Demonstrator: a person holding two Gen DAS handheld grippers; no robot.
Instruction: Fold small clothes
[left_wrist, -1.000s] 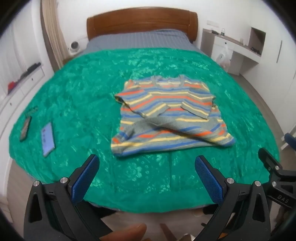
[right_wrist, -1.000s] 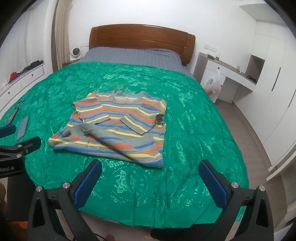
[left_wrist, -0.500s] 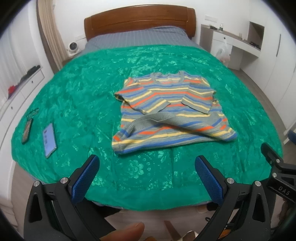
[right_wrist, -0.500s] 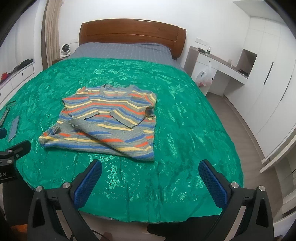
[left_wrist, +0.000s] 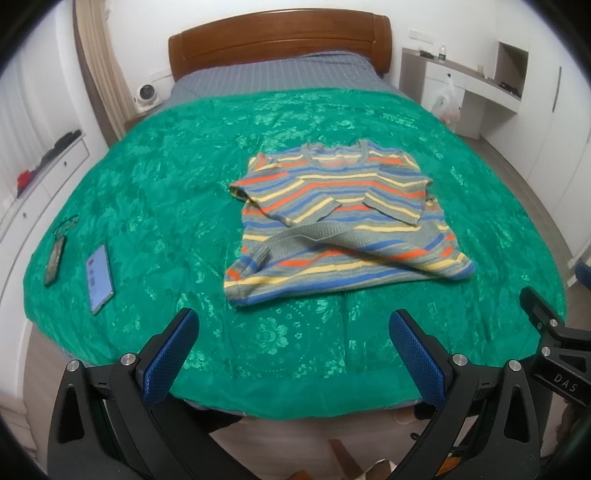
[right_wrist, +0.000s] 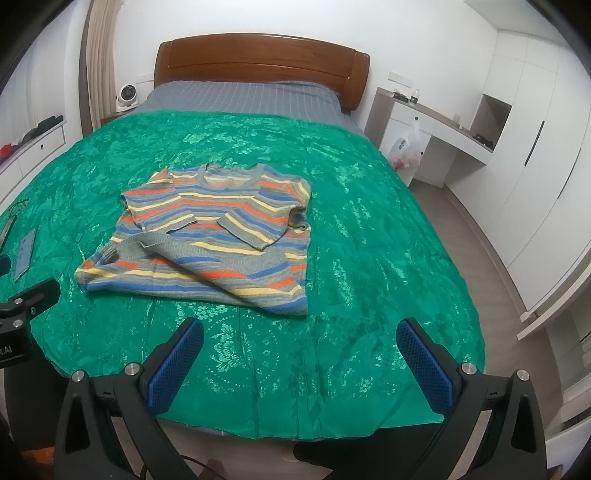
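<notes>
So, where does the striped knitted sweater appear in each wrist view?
Left wrist view: the striped knitted sweater lies at centre, slightly right, on the green bedspread.
Right wrist view: the sweater lies left of centre.
Shared landmark: the brown wooden headboard at the top.

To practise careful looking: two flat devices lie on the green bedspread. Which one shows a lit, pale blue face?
The larger device, lying nearer the striped sweater. The other device, beside it toward the bed's edge, is narrower and dark.

Bright, even indoor light, soft shadows, sharp focus, strong fisheye bending with dark vignetted corners
</notes>
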